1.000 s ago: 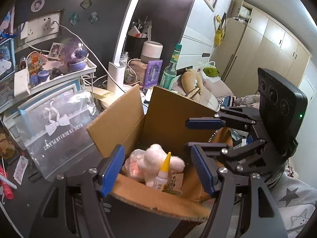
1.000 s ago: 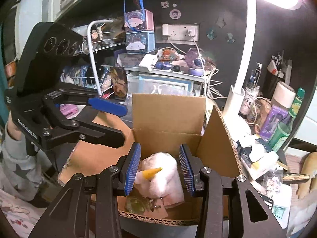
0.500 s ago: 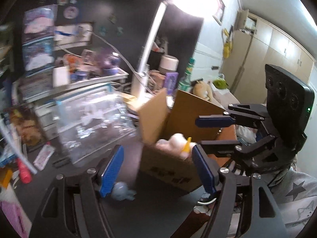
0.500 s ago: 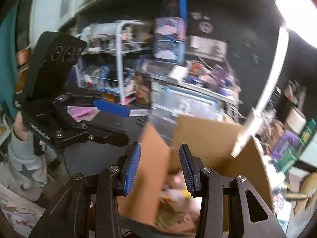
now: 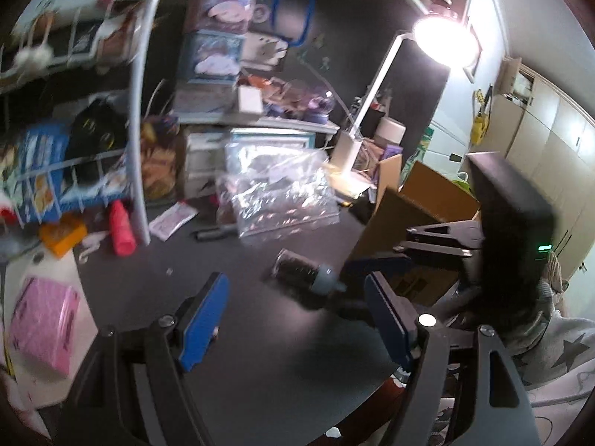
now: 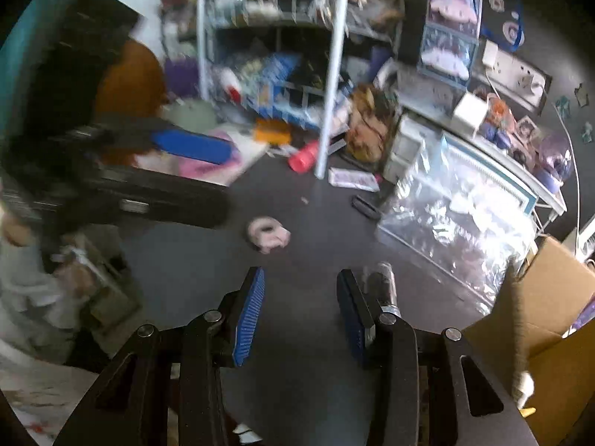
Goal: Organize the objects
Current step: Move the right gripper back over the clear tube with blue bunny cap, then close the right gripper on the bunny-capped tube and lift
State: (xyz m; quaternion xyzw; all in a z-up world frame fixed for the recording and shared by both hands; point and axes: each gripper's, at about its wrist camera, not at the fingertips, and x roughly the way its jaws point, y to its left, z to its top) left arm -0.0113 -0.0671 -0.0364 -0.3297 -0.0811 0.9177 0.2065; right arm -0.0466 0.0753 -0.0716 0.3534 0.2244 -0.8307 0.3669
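An open cardboard box (image 5: 420, 204) stands at the right of the dark desk; it also shows in the right wrist view (image 6: 550, 319). A small dark bottle with a grey cap (image 5: 305, 273) lies on the desk ahead of my left gripper (image 5: 297, 319), which is open and empty. In the right wrist view the bottle (image 6: 383, 286) lies just right of my right gripper (image 6: 299, 316), also open and empty. A small pinkish toy (image 6: 268, 237) lies on the desk ahead of it. Both views are motion-blurred.
A clear plastic bag (image 5: 282, 193) lies against the back shelves. A red bottle (image 5: 121, 228), an orange box (image 5: 61, 236) and a pink packet (image 5: 42, 330) lie at the left by a white wire rack (image 5: 139, 130). A desk lamp (image 5: 442, 39) shines at the back right.
Both grippers have swung left, away from the box toward the open desk. The box has slid to the right edge of both views. The bottle and pinkish toy have come into view.
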